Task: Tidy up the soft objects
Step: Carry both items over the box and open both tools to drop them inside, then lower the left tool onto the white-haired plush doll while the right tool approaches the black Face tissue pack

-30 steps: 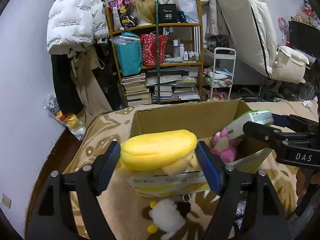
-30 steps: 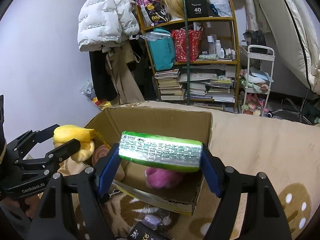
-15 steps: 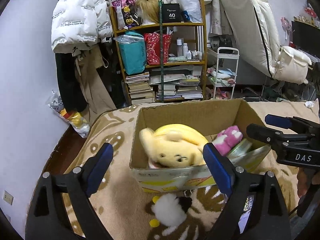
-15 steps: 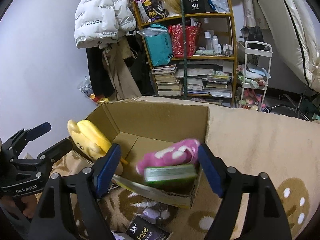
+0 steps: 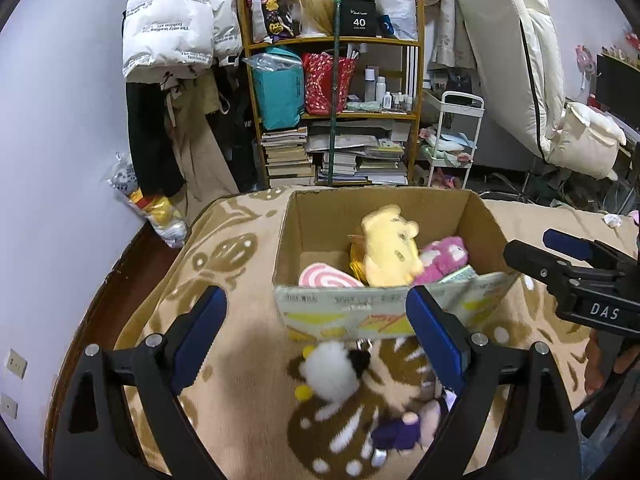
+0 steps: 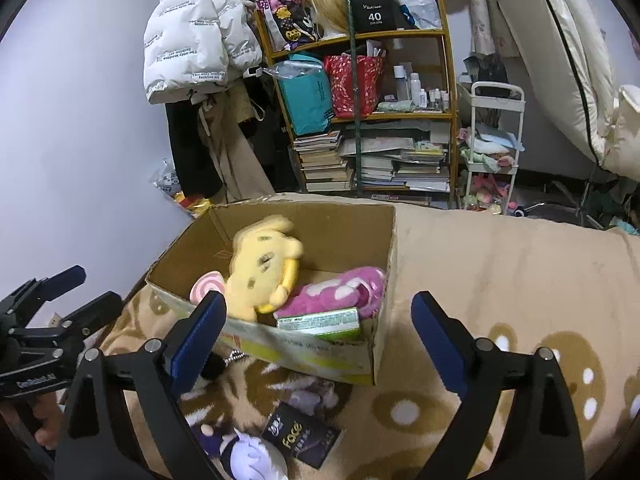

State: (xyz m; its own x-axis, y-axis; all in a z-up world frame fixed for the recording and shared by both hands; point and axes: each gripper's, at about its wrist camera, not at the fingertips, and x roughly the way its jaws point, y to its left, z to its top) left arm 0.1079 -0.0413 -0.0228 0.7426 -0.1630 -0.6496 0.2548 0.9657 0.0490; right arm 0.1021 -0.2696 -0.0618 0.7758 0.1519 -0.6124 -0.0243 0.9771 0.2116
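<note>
Left gripper (image 5: 316, 336) — jaws spread wide, having just been opening, nothing between the pads; the blue fingers (image 5: 200, 332) hover over the blanket (image 5: 224, 280) in front of the box (image 5: 384, 316). Right gripper (image 6: 320, 330) — jaws likewise wide and just been opening, empty; the box's near wall shows between its fingers. Inside the box, beyond both sets of fingertips and touched by neither: yellow plush (image 5: 390, 248) near the middle, pink plush (image 5: 442, 258) beside it on the right, green pack (image 6: 320, 322) against the near wall, and a pink-swirl item (image 5: 326, 278) at the near left. On the blanket outside the box, close under the left gripper: a white plush (image 5: 328, 370), a purple toy (image 5: 400, 432) and a dark "face" pack (image 6: 302, 434).
</note>
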